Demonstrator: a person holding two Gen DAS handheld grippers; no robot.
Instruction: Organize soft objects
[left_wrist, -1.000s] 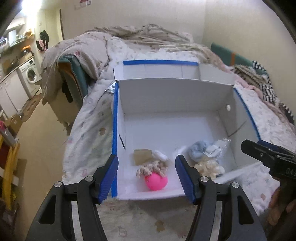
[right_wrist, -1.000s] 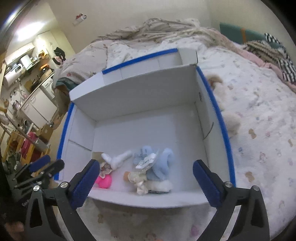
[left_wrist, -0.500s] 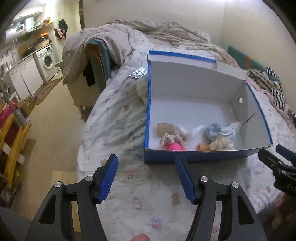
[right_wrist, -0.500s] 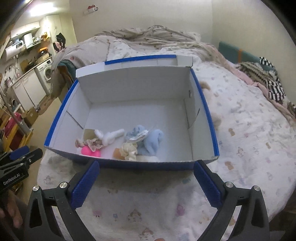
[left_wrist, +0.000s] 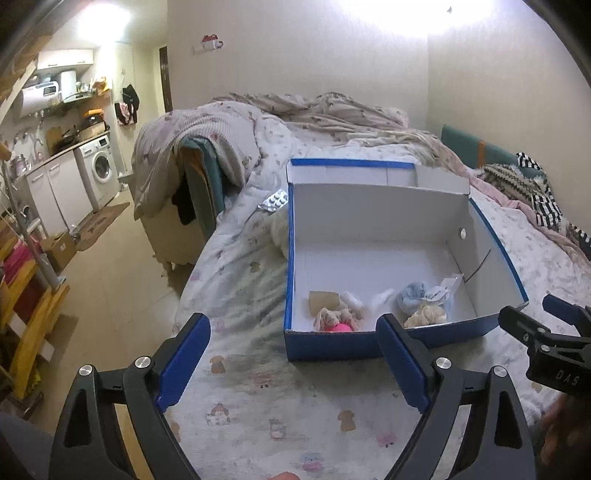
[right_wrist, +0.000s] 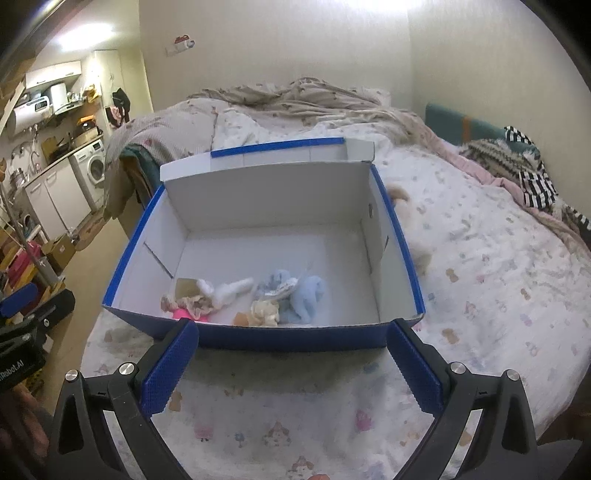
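- Soft toys sit inside the box (right_wrist: 399, 254), bunched against its near wall: pink ball (right_wrist: 181, 314), white plush (right_wrist: 225, 290), blue plush (right_wrist: 304, 295), cream plush (right_wrist: 264, 312), plus a brown card (right_wrist: 186, 286) and a tagged plastic sleeve (left_wrist: 448, 286).
- Box rests on the bed (right_wrist: 498, 266), lid flap up at the back, far half of its floor bare.
- More soft stuff is not boxed yet: a cream plush, blurred, lies just beside the right wall (right_wrist: 400, 194), and another pale one lies against the left wall (left_wrist: 279, 229).
- Blister pack (left_wrist: 274, 201) is on the bed near the box's far left corner; not a soft item, I'd leave it.
- Left claw (left_wrist: 293, 363): its jaws have just been opening, now spread wide, nothing between them, hanging over the bed short of the box.
- Right claw (right_wrist: 291, 369): spread wide, empty, also in front of the box's near wall, apart from it.
- Step, as I read it: between picks. Both claws are free and clear of the box.
- Next move, my guess: go round a side wall to one of the loose plush pieces. Right claw suits the one by the right wall, left claw the one on the left.
- Needs: approach from above, pinch the body rather than a limb, lift clear of the wall, drop into the bare far half.
- Risk: nudging the light box on the soft bedding.
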